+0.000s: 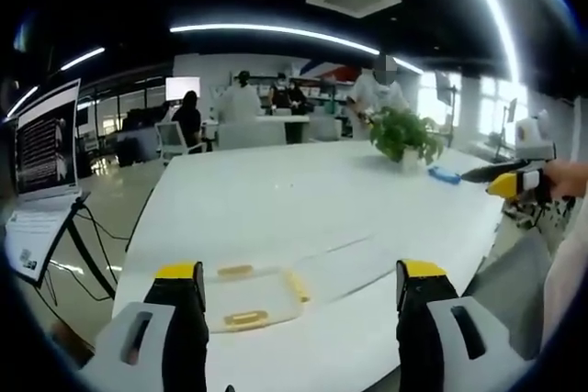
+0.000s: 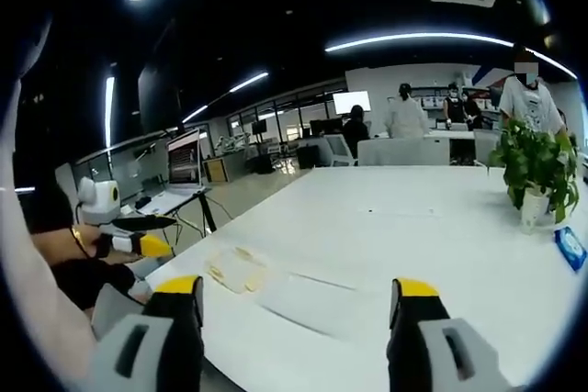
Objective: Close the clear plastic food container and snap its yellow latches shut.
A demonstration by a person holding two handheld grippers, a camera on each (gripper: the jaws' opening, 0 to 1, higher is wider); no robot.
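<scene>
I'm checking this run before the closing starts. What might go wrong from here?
The clear container is nearly invisible against the white table; only its yellow latches stand out, so a tool could land on the lid rather than a latch. It also sits near the table edge, so a push from the left tool might slide it off.
</scene>
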